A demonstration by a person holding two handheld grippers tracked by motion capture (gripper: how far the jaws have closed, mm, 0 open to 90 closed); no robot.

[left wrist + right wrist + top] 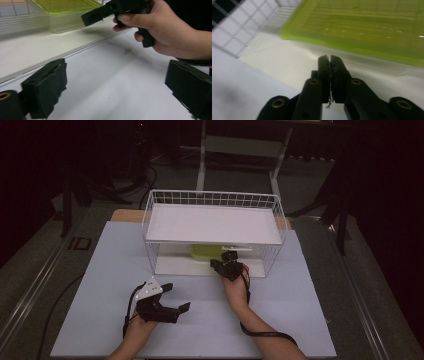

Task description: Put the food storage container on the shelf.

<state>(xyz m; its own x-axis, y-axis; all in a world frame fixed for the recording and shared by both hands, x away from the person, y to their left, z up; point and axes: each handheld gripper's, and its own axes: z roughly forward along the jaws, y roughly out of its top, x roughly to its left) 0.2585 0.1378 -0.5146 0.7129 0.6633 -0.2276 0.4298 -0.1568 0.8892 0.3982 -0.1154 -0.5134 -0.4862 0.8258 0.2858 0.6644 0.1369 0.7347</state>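
Observation:
A clear container with a yellow-green lid (205, 251) sits on the lower white board of a white wire rack (215, 200), under its upper shelf. My right gripper (228, 256) points into the rack's open front, jaws pressed together with nothing between them, its tips just short of the container (367, 27). In the right gripper view the shut gripper (329, 58) hovers over the white board below the lid's edge. My left gripper (177, 296) rests low over the table in front of the rack, jaws wide apart and empty. The left gripper (120, 85) looks toward the right gripper (91, 17) and the container (62, 15).
The rack stands at the far middle of a pale blue-grey table mat (200, 325). Wire mesh walls (234, 30) close the rack's sides and back. The lower board's front edge (75, 51) forms a small step up from the mat. Dark floor and table legs lie beyond.

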